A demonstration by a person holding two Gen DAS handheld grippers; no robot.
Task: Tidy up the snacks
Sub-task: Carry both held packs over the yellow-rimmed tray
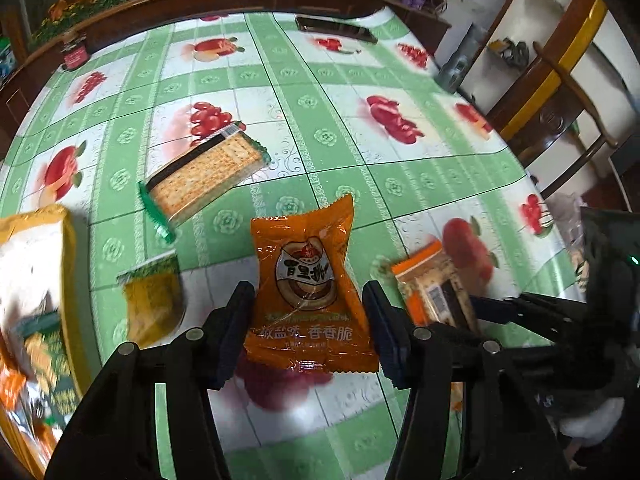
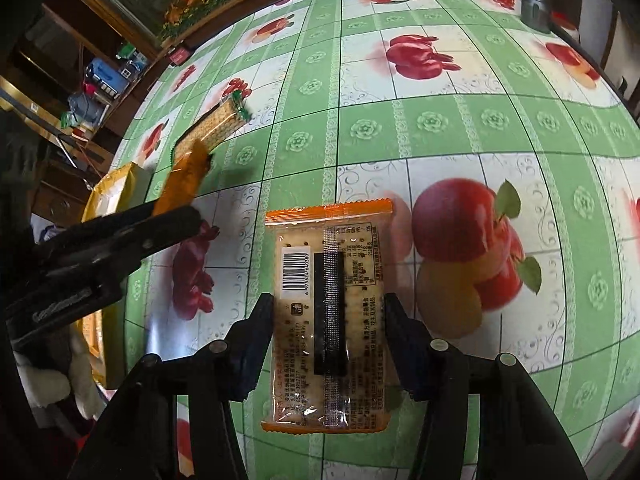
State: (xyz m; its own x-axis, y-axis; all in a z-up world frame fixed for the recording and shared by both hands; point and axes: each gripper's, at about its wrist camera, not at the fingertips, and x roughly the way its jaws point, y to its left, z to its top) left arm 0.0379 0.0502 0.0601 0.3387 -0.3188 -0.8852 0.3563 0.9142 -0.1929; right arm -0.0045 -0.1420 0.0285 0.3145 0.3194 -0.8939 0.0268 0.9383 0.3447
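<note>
An orange snack packet (image 1: 308, 280) with a round printed logo sits between the fingers of my left gripper (image 1: 308, 292), which is shut on its two long sides. In the right wrist view it sticks out of that gripper (image 2: 188, 216) above the tablecloth. My right gripper (image 2: 328, 304) is shut on a clear cracker packet (image 2: 328, 280) with orange ends, barcode side up. From the left wrist view that packet (image 1: 432, 292) is blurred, held to the right of the orange one.
On the green fruit-print tablecloth (image 1: 360, 184) lie a long cracker pack with green ends (image 1: 204, 178), a small green-yellow packet (image 1: 154, 304) and a big yellow bag (image 1: 36, 280) at left. A dark flat device (image 1: 336, 30) lies at the far edge. A wooden chair (image 1: 560, 92) stands right.
</note>
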